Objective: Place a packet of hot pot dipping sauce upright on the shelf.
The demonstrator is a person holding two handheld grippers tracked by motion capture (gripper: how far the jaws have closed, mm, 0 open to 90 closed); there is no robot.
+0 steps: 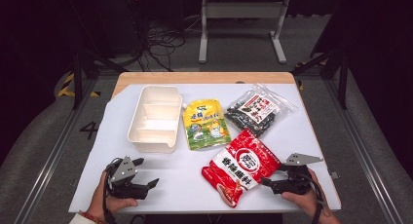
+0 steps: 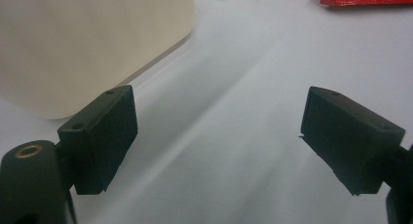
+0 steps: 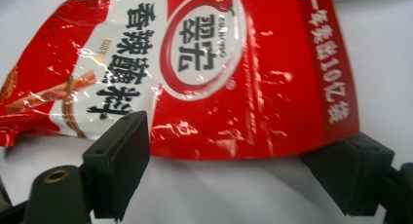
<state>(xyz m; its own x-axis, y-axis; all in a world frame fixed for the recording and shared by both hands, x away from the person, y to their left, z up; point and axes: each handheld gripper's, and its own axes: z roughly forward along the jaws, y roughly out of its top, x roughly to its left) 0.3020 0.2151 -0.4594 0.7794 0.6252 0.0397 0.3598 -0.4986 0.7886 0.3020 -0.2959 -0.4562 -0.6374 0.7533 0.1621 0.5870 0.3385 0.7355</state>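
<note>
Right gripper (image 3: 234,156) has its jaws spread wide, nothing pinched, right at the edge of the red seasoning packet (image 3: 219,73). It's glossy and crinkled, with a white panel, black Chinese lettering and a round logo, lying flat near the table's (image 1: 160,180) front edge, right of centre.

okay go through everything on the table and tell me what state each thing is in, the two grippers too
Left gripper: open, nothing between its jaws, near the table's front left.
Right gripper: open, jaws either side of the red pouch's edge.
Red pouch: lying flat, sealed as far as I can tell.
Yellow-green pouch: lying flat, cap on.
Clear bag of dark pieces: lying flat; seal hard to judge.
White divided tray: upright, empty.
</note>
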